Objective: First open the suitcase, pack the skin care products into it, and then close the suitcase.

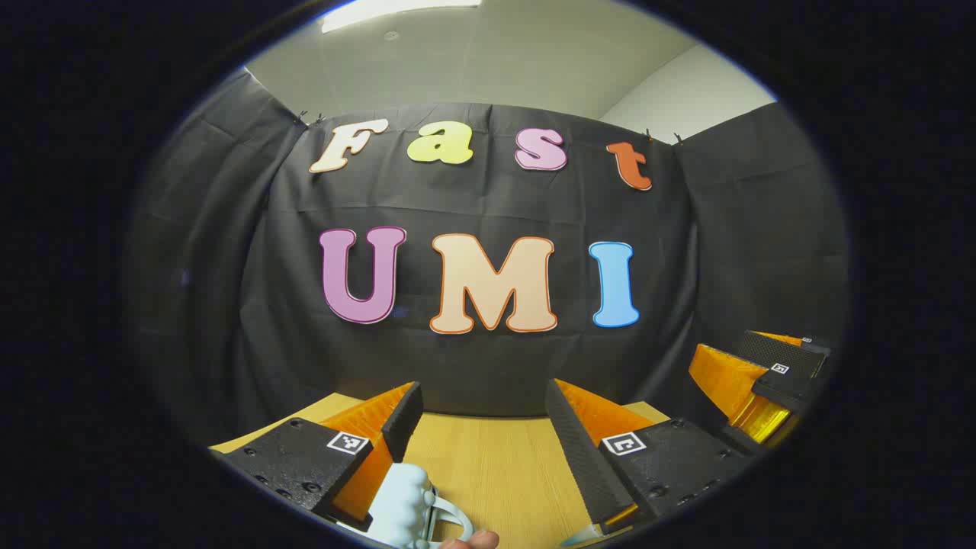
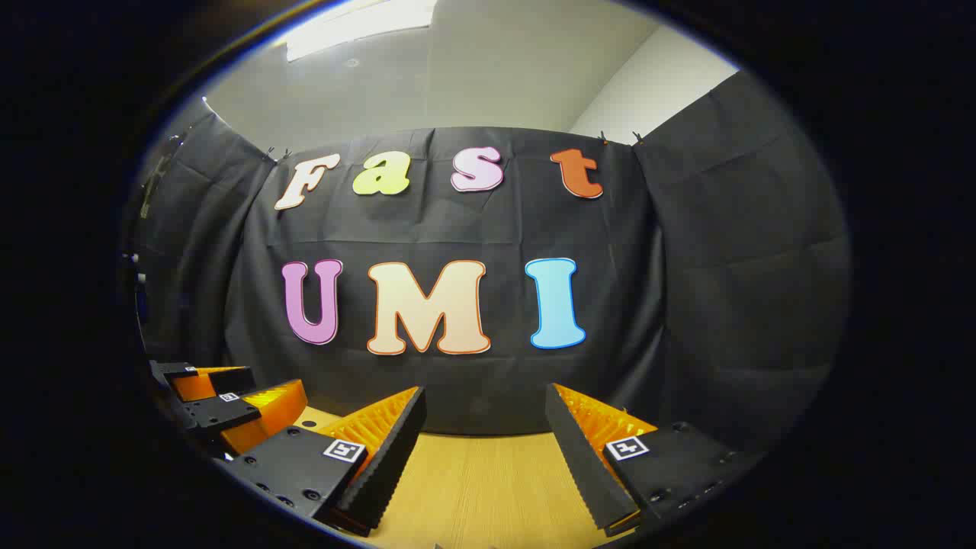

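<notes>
While a pale blue moulded object with a loop handle, possibly part of the suitcase though too little of it shows to tell, sits at the bottom edge of the left gripper view, a fingertip shows just beside it. It lies on the wooden table by the left finger of the left gripper, whose jaws stand wide apart and hold nothing. To the right hangs the right gripper. In the right gripper view, the right gripper is likewise spread wide and empty above the table, with the left gripper at the left edge.
</notes>
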`<state>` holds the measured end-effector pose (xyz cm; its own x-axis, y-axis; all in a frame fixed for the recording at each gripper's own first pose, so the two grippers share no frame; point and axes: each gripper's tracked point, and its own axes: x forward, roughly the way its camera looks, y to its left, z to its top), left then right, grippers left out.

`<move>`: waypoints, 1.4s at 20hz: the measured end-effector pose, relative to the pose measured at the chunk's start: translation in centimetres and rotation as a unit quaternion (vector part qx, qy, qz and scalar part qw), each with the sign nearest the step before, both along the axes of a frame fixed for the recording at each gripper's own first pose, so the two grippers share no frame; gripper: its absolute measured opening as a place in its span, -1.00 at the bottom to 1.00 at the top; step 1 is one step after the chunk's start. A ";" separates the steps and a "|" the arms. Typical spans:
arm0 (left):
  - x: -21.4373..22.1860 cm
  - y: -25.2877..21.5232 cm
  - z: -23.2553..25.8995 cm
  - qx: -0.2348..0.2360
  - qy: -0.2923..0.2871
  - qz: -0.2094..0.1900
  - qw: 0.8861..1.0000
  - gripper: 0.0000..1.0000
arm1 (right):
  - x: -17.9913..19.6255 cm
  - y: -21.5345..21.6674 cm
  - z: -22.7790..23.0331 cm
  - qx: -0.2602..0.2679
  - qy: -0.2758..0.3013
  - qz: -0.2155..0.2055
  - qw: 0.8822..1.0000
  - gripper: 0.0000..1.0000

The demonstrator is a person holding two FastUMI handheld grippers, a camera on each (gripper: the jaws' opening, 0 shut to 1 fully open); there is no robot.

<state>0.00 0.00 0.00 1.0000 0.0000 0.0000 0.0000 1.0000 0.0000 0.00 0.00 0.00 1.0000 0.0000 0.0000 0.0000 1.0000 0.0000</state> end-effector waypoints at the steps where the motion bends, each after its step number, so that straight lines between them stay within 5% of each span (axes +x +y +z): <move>1: 0.1 0.0 -0.3 0.001 0.002 0.000 1.000 0.89 | 0.1 0.1 -0.1 0.000 0.000 0.001 1.000 0.96; 8: 1.2 1.1 -5.5 0.007 0.064 0.014 0.998 0.90 | 0.1 -0.8 -0.8 -0.005 0.011 -0.007 1.000 0.96; 13: 2.1 2.3 -13.2 0.000 0.168 0.031 0.985 0.90 | 0.1 -1.7 -2.4 -0.014 0.034 -0.015 0.999 0.96; 21: 0.2 2.5 -25.6 -0.007 0.362 0.038 0.932 0.92 | -0.3 -3.1 -4.8 -0.044 0.078 -0.027 0.996 0.96; 28: -2.3 0.2 -31.9 -0.031 0.480 0.002 0.877 0.88 | -0.7 -3.8 -5.0 -0.059 0.086 -0.032 0.994 0.96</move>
